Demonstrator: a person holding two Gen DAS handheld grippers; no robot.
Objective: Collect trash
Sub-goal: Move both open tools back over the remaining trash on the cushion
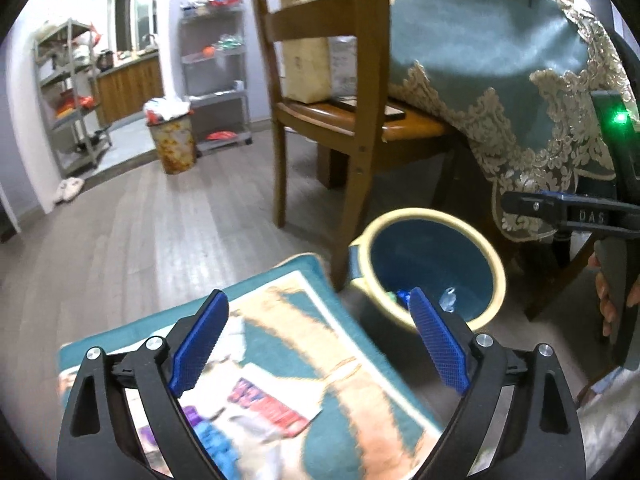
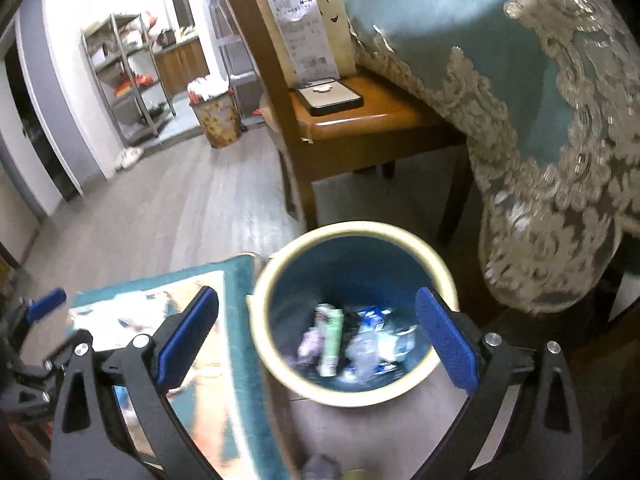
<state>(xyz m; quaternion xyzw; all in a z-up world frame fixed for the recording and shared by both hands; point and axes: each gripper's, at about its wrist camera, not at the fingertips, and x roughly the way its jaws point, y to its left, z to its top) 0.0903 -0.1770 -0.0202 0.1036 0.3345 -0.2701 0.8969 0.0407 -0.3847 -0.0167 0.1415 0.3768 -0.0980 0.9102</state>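
both my grippers hang spread wide with nothing between the pads: left gripper (image 1: 318, 340) over the mat (image 1: 352, 408) and its blurred wrappers (image 1: 272, 404), right gripper (image 2: 318, 336) above the teal bin (image 2: 440, 268), trash (image 2: 352, 344) inside, perhaps cartons and a bottle, beside the near chair leg (image 1: 352, 216).

Black grippers (image 1: 316, 340), blue textured pads (image 1: 436, 344), silver screws.

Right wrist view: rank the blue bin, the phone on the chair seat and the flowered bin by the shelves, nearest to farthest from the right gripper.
1. Blue bin, directly below the open right gripper, trash inside.
2. Phone, on the wooden chair seat beyond the bin.
3. Flowered bin, far back on the left, by the metal shelves.
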